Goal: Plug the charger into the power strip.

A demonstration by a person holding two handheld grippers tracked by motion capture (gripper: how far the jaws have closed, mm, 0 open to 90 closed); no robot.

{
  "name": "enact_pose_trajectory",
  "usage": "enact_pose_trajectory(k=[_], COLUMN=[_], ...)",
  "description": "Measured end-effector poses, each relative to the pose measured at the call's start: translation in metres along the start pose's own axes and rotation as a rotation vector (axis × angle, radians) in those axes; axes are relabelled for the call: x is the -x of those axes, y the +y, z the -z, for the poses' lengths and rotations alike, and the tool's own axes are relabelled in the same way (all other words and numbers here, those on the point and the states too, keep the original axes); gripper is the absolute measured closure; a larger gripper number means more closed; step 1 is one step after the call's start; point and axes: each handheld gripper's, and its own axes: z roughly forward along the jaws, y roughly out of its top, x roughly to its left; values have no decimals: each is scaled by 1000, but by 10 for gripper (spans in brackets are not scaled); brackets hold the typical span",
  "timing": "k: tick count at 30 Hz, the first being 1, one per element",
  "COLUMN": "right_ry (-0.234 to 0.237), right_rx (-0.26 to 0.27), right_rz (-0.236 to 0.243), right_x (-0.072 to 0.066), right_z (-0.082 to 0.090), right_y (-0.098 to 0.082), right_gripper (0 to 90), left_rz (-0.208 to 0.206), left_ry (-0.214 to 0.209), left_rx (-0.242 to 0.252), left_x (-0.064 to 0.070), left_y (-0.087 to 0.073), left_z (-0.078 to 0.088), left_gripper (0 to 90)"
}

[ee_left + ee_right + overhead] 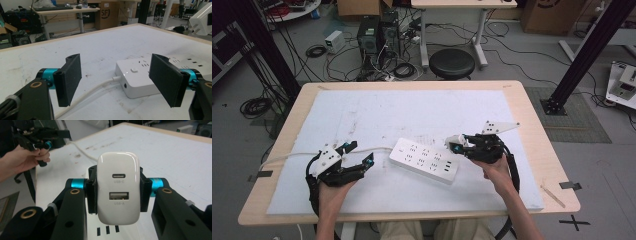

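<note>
White plastic fills your right gripper (117,192): its fingers (91,192) are clamped on the two flat sides of a USB charger (118,187), held just above the near end of the power strip (424,160) that lies across the middle of the counter (532,130). You are in the carry-and-align step, I judge, with the charger not yet plugged in. Its port face, USB-C over USB-A, looks back along the gripper at the camera, so the prongs should point away and down toward the strip; they are hidden. The charger's long axis stands upright between the fingers. The strip's long axis runs slantwise across the counter, its cord (87,93) leaving from the end nearest your left gripper (354,155). That gripper hovers just beside the cord end, fingers (68,78) wide apart with nothing between them. Next, you likely need to steady the strip with the left and line the prongs up with a socket (107,229) before pressing down.
</note>
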Motion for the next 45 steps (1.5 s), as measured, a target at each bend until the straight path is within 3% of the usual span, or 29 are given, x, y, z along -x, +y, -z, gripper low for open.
enact_pose_trajectory(k=[6, 7, 9, 11, 13, 15, 18, 20, 27, 28, 33, 45], right_ry=[10, 3, -2, -2, -1, -4, 1, -2, 8, 8, -9, -12], right_rx=[-63, -118, -139, -222, -244, -313, -326, -415, -476, -518, -589, -646], right_rz=[6, 28, 40, 57, 65, 94, 101, 124, 150, 163, 201, 210], right_x=[3, 3, 3, 3, 3, 2, 2, -1, -3, -4, -9, -10], right_z=[-8, -14, -17, -26, -30, -38, -40, -50, -55, -59, -69, -75], right_y=[11, 17, 19, 26, 28, 33, 34, 38, 42, 44, 45, 45], right_gripper=[630, 630, 630, 631, 631, 631, 631, 631, 632, 631, 631, 631], left_rz=[-5, -9, -8, -18, -19, -18, -15, -18, -13, -11, -11, -6], left_ry=[-5, -6, -8, -13, -10, -8, -3, -1, 10, 10, 13, 20], left_rx=[-7, -6, -8, -17, -21, -21, -16, -18, -22, -21, -22, -28], left_x=[2, 2, 2, 3, 3, 2, 2, 1, -1, -1, -1, -2], left_y=[-1, -1, -1, -2, -2, -3, -3, -3, -7, -7, -8, -12], left_z=[0, -1, -1, -1, 0, 1, 3, 5, 11, 11, 12, 16], left_gripper=[261, 261, 261, 261, 261, 261, 261, 261, 261, 261, 261, 261])
